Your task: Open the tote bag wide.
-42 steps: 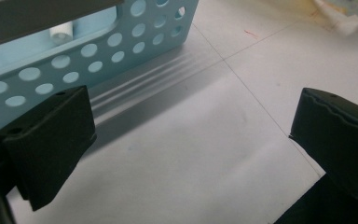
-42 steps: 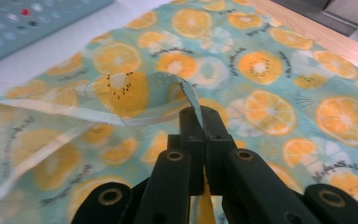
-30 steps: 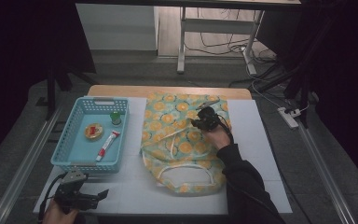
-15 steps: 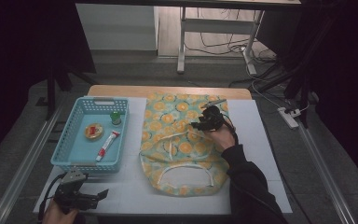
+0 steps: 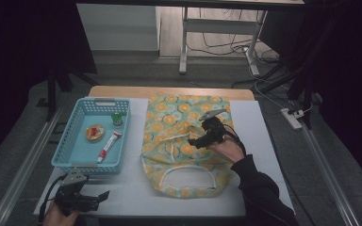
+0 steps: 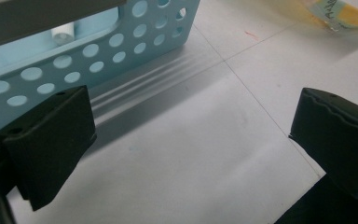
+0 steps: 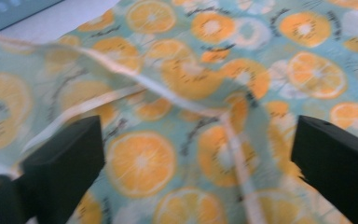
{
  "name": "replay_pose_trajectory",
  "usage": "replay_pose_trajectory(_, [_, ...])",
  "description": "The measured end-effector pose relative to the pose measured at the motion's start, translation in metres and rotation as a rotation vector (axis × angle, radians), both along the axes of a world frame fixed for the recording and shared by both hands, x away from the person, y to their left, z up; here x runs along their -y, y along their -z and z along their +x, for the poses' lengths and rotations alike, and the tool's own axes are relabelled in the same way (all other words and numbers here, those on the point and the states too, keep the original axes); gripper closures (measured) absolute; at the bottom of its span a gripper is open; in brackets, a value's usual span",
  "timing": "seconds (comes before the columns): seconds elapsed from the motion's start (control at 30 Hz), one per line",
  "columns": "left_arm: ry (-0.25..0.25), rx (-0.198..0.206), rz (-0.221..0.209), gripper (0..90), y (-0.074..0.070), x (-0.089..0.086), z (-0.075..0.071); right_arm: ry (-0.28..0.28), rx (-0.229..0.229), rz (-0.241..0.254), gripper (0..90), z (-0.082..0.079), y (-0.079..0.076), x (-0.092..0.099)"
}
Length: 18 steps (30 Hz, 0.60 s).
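Seen from above: an orange-slice print cloth bag (image 5: 181, 141) spread flat on the white table (image 5: 259, 141), opening and white-trimmed handle loop toward the near edge, a second handle strap lying across its middle. Over the bag's right half, the right gripper (image 5: 202, 140), held in a dark-sleeved hand (image 5: 226, 150), jaws just opened and spread wide, nothing between them. In the right gripper view, both black jaws far apart above the fabric, a white-edged strap (image 7: 168, 95) rumpled on the cloth between and beyond them, untouched by either pad.

At the near left corner of the table, the left gripper (image 5: 101, 197), likewise spread and empty; in the left gripper view, bare white tabletop between its jaws, perforated wall of the light blue basket (image 6: 121, 42) just beyond, a corner of the bag at top right.

Left of the bag, well apart from both grippers, the light blue basket (image 5: 70, 150), holding a small green-capped bottle (image 5: 117, 118), a round orange-and-red object (image 5: 94, 133) and a red-and-white tube (image 5: 108, 146).
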<state>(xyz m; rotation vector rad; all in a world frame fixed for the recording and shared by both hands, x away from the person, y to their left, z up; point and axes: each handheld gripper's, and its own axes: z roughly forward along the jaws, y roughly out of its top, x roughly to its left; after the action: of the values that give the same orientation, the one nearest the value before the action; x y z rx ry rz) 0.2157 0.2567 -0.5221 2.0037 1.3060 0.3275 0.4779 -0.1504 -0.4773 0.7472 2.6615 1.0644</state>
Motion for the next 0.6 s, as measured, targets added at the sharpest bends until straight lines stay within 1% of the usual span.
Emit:
replay_pose_trajectory(0.07, [0.001, 0.000, 0.002, 0.1, 0.000, 0.000, 0.000, -0.015, -0.003, 0.005, 0.0, -0.008, 0.000, 0.000])
replay_pose_trajectory(0.1, [0.001, 0.000, 0.003, 0.1, 0.000, 0.000, 0.000, -0.015, -0.003, 0.005, 0.0, -0.008, 0.000, 0.000])
replay_pose_trajectory(0.13, [0.002, -0.001, 0.003, 0.1, 0.000, 0.000, 0.000, -0.021, -0.001, 0.003, 0.0, -0.012, 0.000, 0.000])
replay_pose_trajectory(0.17, [0.002, -0.001, 0.005, 0.1, 0.000, 0.000, 0.000, -0.035, -0.004, -0.016, 0.0, -0.020, 0.002, 0.000])
replay_pose_trajectory(0.2, [0.003, 0.000, 0.005, 0.1, 0.000, 0.000, 0.000, -0.035, -0.004, -0.016, 0.0, -0.020, 0.002, 0.000])
replay_pose_trajectory(0.23, [0.003, 0.000, 0.005, 0.1, 0.000, 0.000, 0.000, -0.040, -0.010, -0.028, 0.0, -0.025, 0.006, -0.001])
replay_pose_trajectory(0.3, [0.004, 0.000, 0.006, 0.1, 0.000, 0.000, 0.000, -0.050, -0.016, -0.035, 0.0, -0.027, 0.009, -0.002])
replay_pose_trajectory(0.37, [0.004, 0.000, 0.006, 0.1, 0.000, 0.000, 0.000, -0.063, -0.016, -0.057, 0.0, -0.030, 0.016, -0.003])
replay_pose_trajectory(0.4, [0.004, 0.001, 0.006, 0.1, 0.000, 0.000, 0.000, -0.072, -0.019, -0.089, 0.0, -0.032, 0.024, -0.005])
replay_pose_trajectory(0.43, [0.004, 0.001, 0.006, 0.1, 0.000, 0.000, 0.000, -0.072, -0.019, -0.089, 0.0, -0.032, 0.024, -0.005])
replay_pose_trajectory(0.47, [0.004, 0.001, 0.006, 0.1, 0.000, 0.000, 0.000, -0.081, -0.024, -0.105, 0.1, -0.033, 0.031, -0.006])
replay_pose_trajectory(0.5, [0.005, 0.001, 0.006, 0.1, 0.000, 0.000, 0.000, -0.081, -0.031, -0.115, 0.2, -0.034, 0.034, -0.007])
replay_pose_trajectory(0.53, [0.005, 0.001, 0.006, 0.1, 0.000, 0.000, 0.000, -0.086, -0.027, -0.125, 0.4, -0.034, 0.036, -0.008])
replay_pose_trajectory(0.57, [0.005, 0.001, 0.006, 0.1, 0.000, 0.000, 0.000, -0.086, -0.027, -0.125, 0.4, -0.034, 0.036, -0.008])
replay_pose_trajectory(0.6, [0.004, 0.001, 0.005, 0.1, 0.000, 0.000, 0.000, -0.096, -0.017, -0.153, 0.8, -0.036, 0.042, -0.010])
